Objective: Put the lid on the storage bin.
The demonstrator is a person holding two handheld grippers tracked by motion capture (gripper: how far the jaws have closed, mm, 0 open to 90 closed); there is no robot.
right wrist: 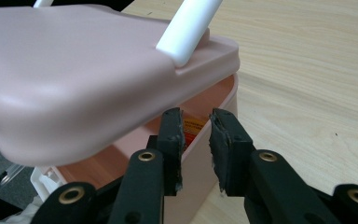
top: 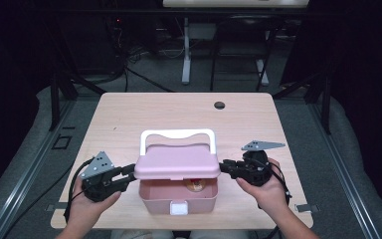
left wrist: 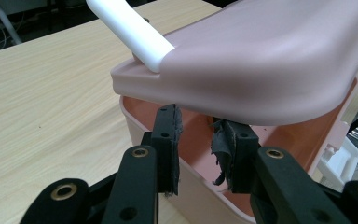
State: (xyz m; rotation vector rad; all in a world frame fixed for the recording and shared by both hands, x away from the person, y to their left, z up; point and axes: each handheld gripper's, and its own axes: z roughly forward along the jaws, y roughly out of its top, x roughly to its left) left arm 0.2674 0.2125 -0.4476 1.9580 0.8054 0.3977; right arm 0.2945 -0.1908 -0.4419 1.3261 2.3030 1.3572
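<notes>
Pink box (top: 178, 198): plastic, sits near the front edge of the wooden table (top: 129, 114), right between the two hands, white latch (top: 178, 208) on its front wall facing the person.
Lid (top: 177, 164): same pink, lifted at the front and tilted up, so the box is open towards the person. White handle (top: 177, 135) stands up at its back.
Inside: something small, round, red and yellowish (top: 195, 185) on the box floor, can't tell what it is.
Left gripper (top: 130, 173): jaws part open, tips right at the lid's left end. In the left gripper view the left gripper (left wrist: 199, 135) has its two pads sitting just under the lid's edge, over the box's side wall, with a clear gap between them. Nothing pinched as far as I can see.
Right gripper (top: 224, 167): mirror of that, tips at the lid's right end. In the right gripper view the right gripper (right wrist: 196, 122) has its jaws a bit apart, just below the lid's rim, the box wall and a bit of daylight showing through the gap. No grip on anything.
Touching or not: honestly can't tell if the tips actually prop the lid's underside or just sit beside it.
</notes>
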